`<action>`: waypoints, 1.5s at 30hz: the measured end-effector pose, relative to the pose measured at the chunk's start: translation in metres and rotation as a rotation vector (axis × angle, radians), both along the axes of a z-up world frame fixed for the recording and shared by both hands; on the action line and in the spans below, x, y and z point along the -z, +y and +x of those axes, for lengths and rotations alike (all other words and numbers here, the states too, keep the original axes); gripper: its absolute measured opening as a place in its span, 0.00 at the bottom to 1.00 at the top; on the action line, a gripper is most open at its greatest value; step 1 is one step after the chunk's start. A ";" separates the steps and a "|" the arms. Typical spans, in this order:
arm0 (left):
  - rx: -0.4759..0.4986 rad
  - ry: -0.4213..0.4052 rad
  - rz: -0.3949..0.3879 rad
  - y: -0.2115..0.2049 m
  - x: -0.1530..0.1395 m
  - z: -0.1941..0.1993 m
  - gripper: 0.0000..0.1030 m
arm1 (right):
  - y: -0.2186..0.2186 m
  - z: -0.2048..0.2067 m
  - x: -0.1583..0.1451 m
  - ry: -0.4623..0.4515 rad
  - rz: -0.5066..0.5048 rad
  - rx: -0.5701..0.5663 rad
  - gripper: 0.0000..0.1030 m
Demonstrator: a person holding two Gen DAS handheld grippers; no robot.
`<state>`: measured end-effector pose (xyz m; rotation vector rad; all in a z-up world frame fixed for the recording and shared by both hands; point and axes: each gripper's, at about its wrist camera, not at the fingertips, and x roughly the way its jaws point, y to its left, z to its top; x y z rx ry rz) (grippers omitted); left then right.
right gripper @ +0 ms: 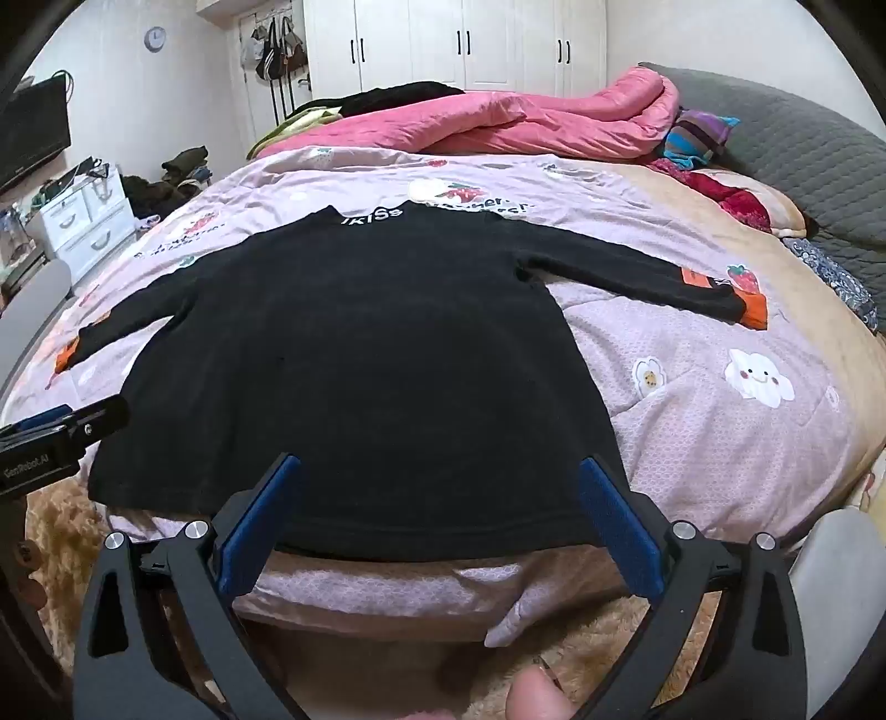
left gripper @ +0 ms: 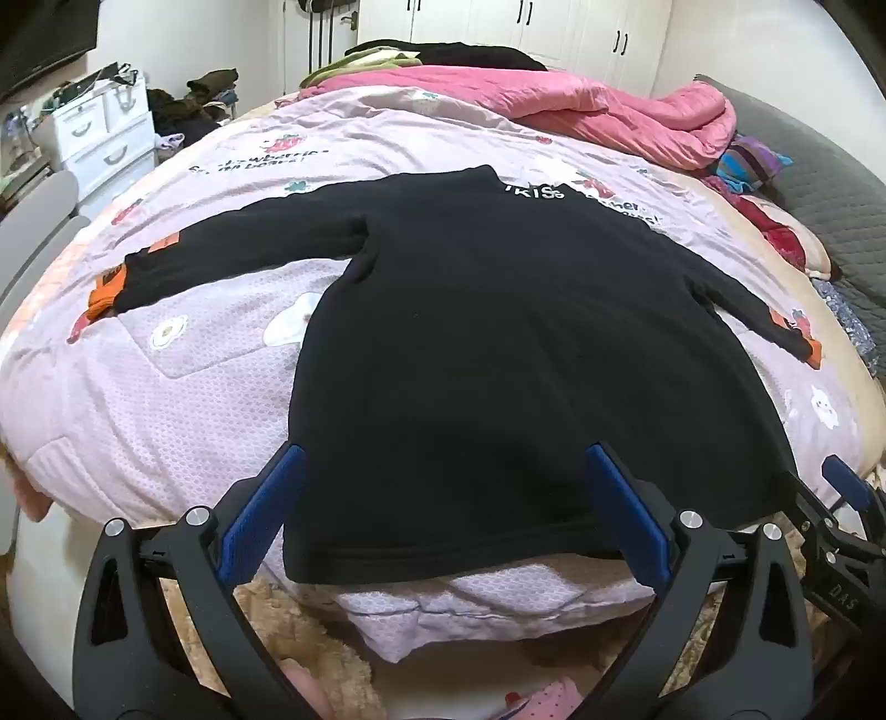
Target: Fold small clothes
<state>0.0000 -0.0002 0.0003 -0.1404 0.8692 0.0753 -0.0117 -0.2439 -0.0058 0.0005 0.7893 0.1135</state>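
You have a black long-sleeved top [left gripper: 498,332] laid flat on the lilac printed quilt [left gripper: 166,399] of the bed, collar away from you and hem toward you at the near edge of the mattress. Both sleeves are spread outward, and each ends in an orange cuff; the cuff on the left [left gripper: 102,293] and the cuff on the right [right gripper: 753,307] both rest on the quilt. White lettering shows at the collar [right gripper: 374,215], too small to read with confidence. Your left gripper [left gripper: 443,471] stands with its blue-padded fingers [left gripper: 271,509] spread wide, one to each side of the hem's left portion, with nothing pinched between them. Your right gripper [right gripper: 440,482] is likewise spread wide over the hem's right portion, gripping nothing. Whether either gripper's fingertips touch the fabric or hover just above it cannot be settled from these views. Each gripper appears at the edge of the other's view, so they sit side by side along the hem. Behind the top, a pink duvet [right gripper: 526,122] lies bunched across the far part of the bed, with a grey padded headboard [right gripper: 803,144] to the right. White wardrobes [right gripper: 470,44] stand at the back wall, and a white drawer unit [left gripper: 105,133] sits at the left of the room. A tan shaggy rug [right gripper: 609,653] lies below the bed's edge.
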 end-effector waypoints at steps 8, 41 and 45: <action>0.001 -0.005 -0.004 -0.001 -0.002 0.002 0.92 | -0.003 -0.002 -0.003 0.001 0.030 0.001 0.96; 0.033 -0.010 0.007 -0.012 -0.004 -0.003 0.92 | 0.006 -0.004 -0.006 -0.014 0.012 -0.004 0.96; 0.034 -0.012 0.006 -0.012 -0.004 -0.003 0.92 | 0.006 -0.005 -0.007 -0.015 0.014 -0.005 0.96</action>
